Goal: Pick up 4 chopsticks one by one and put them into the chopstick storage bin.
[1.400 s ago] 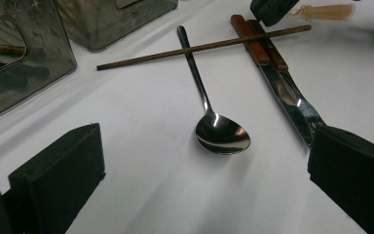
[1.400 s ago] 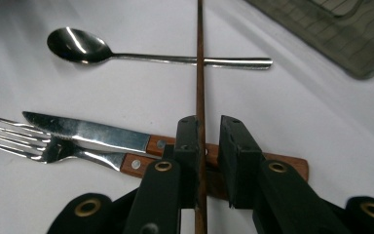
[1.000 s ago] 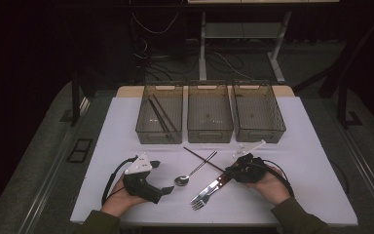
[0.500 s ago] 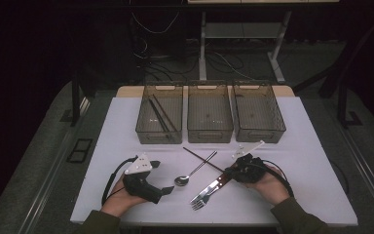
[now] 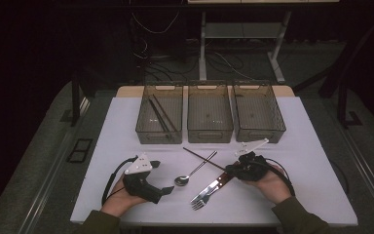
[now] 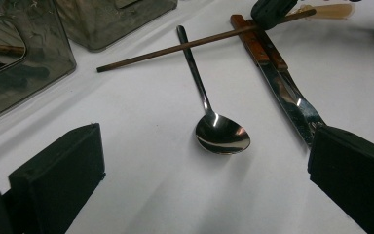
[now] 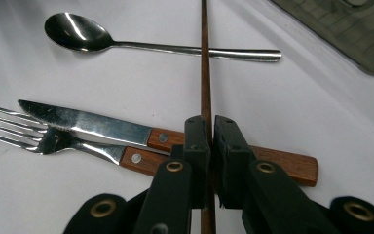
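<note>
Chopstick [image 7: 205, 63], thin, brown and straight, is lying on the white worktop [image 5: 311, 161], crossing over the spoon [image 7: 141, 41] handle and the wooden handles of the knife [image 7: 126, 129] and fork [image 7: 53, 139]. Since the earlier pictures, nothing on the worktop is lying in a new place, and the right gripper [image 7: 210, 131] has just been closing; now it is squeezing the chopstick. The left gripper [image 6: 204, 165] is resting near the spoon with its jaws wide apart, holding nothing.
</note>
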Tool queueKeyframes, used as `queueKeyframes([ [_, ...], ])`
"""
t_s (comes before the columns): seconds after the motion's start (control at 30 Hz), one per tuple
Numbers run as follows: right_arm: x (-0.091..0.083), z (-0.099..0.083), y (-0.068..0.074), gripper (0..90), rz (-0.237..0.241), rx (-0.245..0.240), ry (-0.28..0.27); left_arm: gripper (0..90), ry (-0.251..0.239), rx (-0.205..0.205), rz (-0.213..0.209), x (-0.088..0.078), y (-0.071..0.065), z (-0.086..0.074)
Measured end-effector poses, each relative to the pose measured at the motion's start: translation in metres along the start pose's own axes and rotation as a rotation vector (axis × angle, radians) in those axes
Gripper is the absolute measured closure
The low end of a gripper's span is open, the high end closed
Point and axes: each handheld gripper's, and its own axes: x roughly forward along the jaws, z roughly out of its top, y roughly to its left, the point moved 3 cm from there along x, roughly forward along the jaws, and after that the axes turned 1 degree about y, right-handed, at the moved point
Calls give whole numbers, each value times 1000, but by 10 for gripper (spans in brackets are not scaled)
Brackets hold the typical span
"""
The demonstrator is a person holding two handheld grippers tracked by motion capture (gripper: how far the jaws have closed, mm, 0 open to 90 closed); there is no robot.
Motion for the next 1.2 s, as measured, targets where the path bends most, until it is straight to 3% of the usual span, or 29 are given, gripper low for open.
queueKeyframes([
  [1.2, -46, 17, -5, 851, 36, 18, -212, 0, -1, -9, 4, 1, 0, 0],
])
